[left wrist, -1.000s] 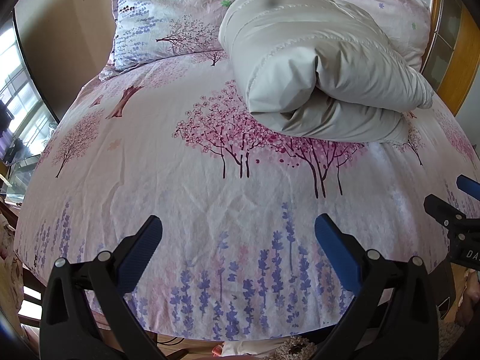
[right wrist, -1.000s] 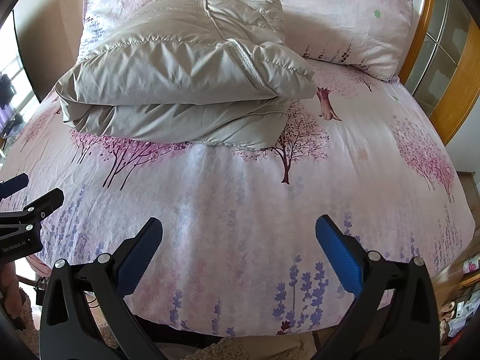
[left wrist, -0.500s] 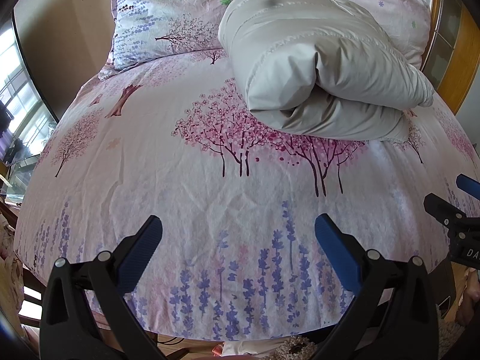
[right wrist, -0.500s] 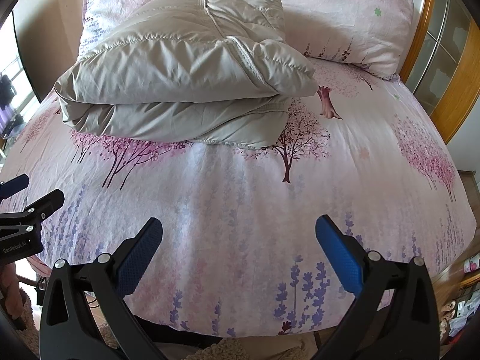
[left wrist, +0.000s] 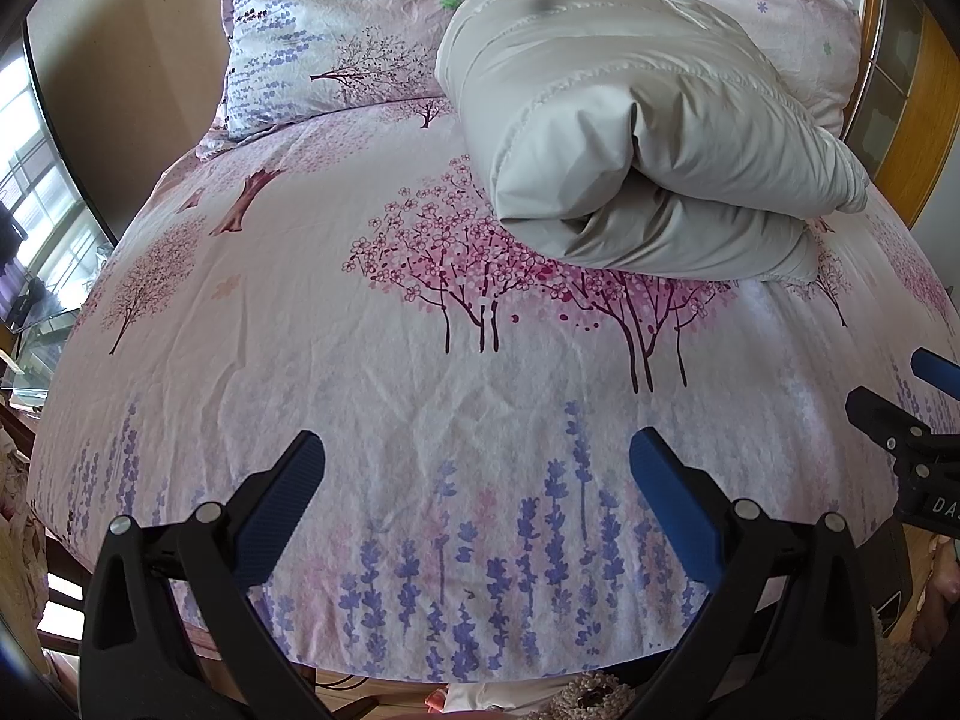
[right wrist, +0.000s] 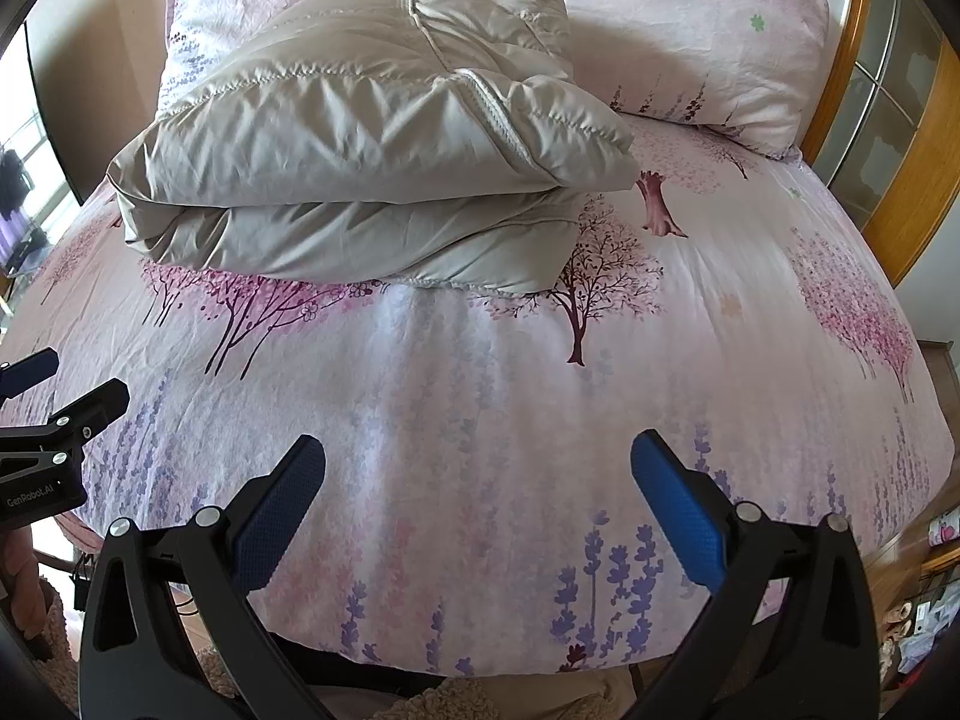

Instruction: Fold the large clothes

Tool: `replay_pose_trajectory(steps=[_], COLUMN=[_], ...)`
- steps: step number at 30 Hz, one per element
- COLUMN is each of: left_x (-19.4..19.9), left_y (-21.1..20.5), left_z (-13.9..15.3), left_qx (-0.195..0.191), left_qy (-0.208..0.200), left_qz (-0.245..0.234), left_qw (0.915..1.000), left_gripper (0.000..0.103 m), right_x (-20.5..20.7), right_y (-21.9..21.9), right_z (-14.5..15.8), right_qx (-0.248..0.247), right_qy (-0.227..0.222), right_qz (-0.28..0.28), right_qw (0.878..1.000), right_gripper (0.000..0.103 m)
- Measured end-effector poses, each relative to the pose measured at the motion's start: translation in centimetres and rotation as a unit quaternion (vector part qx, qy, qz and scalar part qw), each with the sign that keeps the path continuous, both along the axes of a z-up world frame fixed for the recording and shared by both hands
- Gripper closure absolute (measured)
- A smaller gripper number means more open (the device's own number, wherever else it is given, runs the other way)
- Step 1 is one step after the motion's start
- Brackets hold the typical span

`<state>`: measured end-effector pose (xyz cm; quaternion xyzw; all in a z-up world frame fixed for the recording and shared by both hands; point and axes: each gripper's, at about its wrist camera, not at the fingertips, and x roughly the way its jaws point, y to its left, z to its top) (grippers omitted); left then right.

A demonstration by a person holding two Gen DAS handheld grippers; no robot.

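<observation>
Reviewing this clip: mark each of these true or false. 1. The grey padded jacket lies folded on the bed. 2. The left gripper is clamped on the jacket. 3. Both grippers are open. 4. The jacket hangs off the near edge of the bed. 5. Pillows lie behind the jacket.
1. True: the grey padded jacket lies folded in layers on the bed sheet.
2. False: the left gripper holds nothing, short of the jacket.
3. True: the right gripper is open as well.
4. False: it lies far up the bed.
5. True: pillows lie behind it.
</observation>
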<state>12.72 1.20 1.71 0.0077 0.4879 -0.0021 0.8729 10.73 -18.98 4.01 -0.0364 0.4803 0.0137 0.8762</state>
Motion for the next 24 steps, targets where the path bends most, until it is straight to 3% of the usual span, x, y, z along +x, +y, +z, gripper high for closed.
replay_pose_trajectory(steps=[24], left_x=[0.04], left_y=[0.04], left_z=[0.05], left_qx=[-0.001], left_qy=[-0.001], left_qz=[-0.002], left_qw=[1.0], left_gripper=[0.002], right_x=[0.09], right_y=[-0.06], right_z=[-0.07], right_qx=[0.001], right_qy=[0.0], right_qz=[0.001], right_qw=[1.0], right_gripper=[0.001])
